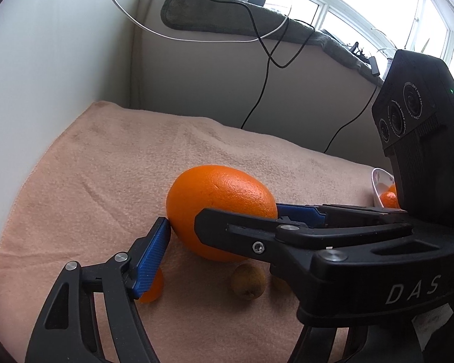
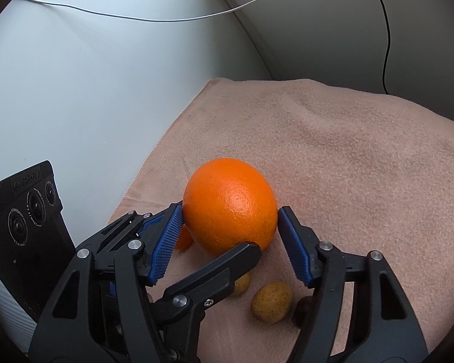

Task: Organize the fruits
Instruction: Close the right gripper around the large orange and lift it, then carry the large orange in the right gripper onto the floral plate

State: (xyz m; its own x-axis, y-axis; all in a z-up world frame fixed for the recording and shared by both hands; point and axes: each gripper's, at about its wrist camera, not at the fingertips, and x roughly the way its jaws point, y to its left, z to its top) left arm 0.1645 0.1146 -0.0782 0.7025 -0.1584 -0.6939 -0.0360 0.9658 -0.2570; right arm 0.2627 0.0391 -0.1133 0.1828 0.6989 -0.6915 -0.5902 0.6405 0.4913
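A large orange (image 2: pixel 230 208) (image 1: pixel 221 199) rests on the pink towel (image 2: pixel 348 166), and both grippers close round it. In the right wrist view my right gripper (image 2: pixel 230 210) has a blue pad (image 2: pixel 166 242) against each side of the fruit. My left gripper (image 1: pixel 224 236) comes in from the left. One of its pads (image 1: pixel 154 257) touches the orange's left edge. Its other finger is hidden behind the right gripper (image 1: pixel 236 211). In the right wrist view that finger's tip (image 2: pixel 248 248) lies against the orange's lower front.
A small orange (image 1: pixel 152 290) lies behind the left pad. Brown kiwi-like fruits (image 2: pixel 271 302) (image 2: pixel 242 282) and a dark fruit (image 2: pixel 302 308) lie just in front of the large orange. A white bowl (image 1: pixel 376 187) holding an orange stands at the right. Walls and hanging cables bound the towel.
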